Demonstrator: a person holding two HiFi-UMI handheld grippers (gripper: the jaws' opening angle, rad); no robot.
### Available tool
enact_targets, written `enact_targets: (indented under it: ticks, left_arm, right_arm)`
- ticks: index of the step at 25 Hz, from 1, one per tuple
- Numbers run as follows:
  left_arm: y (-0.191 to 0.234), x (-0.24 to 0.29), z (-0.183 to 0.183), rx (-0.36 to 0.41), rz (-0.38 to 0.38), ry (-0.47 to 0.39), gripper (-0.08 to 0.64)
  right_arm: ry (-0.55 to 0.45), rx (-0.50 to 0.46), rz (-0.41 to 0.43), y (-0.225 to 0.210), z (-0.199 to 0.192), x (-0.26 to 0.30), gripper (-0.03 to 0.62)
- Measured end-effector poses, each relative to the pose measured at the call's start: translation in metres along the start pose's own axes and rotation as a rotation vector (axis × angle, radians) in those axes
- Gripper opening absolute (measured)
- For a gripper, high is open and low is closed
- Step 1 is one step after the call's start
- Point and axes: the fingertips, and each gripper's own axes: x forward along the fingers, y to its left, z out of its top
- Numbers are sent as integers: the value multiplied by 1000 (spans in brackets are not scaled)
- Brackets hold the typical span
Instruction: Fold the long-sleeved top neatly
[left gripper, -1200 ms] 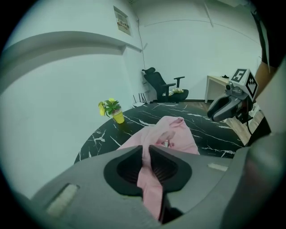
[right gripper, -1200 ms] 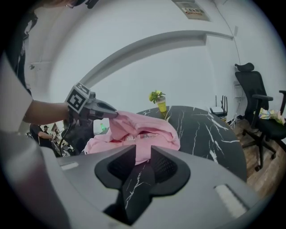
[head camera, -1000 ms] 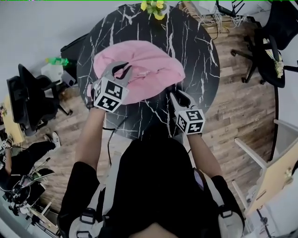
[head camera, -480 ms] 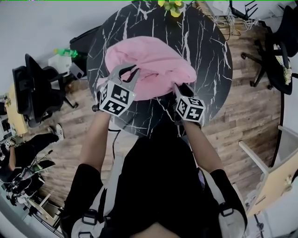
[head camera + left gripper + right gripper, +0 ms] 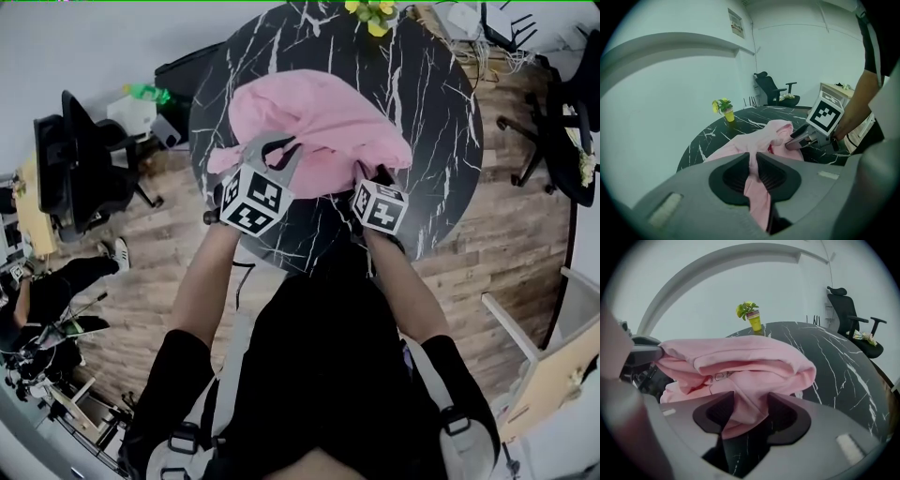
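Observation:
A pink long-sleeved top (image 5: 319, 117) lies bunched on the round black marble table (image 5: 431, 103). My left gripper (image 5: 279, 148) is at the top's near left edge, shut on a pinched strip of pink fabric (image 5: 757, 192) that runs between its pads. At the top's near right edge, the jaws of my right gripper (image 5: 379, 174) have just been opening and now stand wide. A loose fold of the top (image 5: 740, 406) hangs between them, not pressed. The right gripper (image 5: 799, 140) also shows in the left gripper view, against the cloth.
A small plant in a yellow cup (image 5: 375, 13) stands at the table's far edge. Black office chairs stand on the wooden floor at the left (image 5: 80, 164) and right (image 5: 562, 112). A green bottle (image 5: 150, 92) and bags lie left of the table.
My right gripper has moved from the bare table near the front edge up to the top's near right edge. My left gripper keeps its hold on the fabric and has shifted slightly.

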Motion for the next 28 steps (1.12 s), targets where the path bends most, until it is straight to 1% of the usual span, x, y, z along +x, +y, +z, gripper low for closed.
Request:
enact_targets:
  ticks: [1,3,7,10,13,16,18,20,25,28]
  left_arm:
    - [0,0,-2,-2,-2,3,52]
    - [-1,2,-7,-7,-5,10,52]
    - [-1,7,-13,-21,-1,9,52]
    - [-2,14,-13,-25,0,8,52]
    - [-5,18,-10,-27,2,6,52]
    - [-9,18,-4,-22,8,-13,52]
    - [-15,17,-2,-20,10,-18,52]
    - [-24,13,-4,-23,10,-8,52]
    - [-43,6,-10,-26,14,26,52]
    - [-57,1,-7,-28,33,39,51]
  right_arm:
    - [-4,-4,-5,-1,1,-1,215]
    - [-16,-18,-13,-3,2,-6,131]
    - [-41,-67,-8,-8,-2,-24,60]
    - [-64,-122,-9,-19,-6,-44,55]
    - [-88,-156,-44,-40,-8,-66,54]
    - [-110,-132,-90,-69,-8,-85,49]
    - [-115,-115,-102,-83,-10,-95,48]
    - [-109,-128,-93,-91,-17,-105,46]
    - [-82,-225,-65,-98,-40,-127,43]
    - [-83,-254,-58,-108,-51,-142,37]
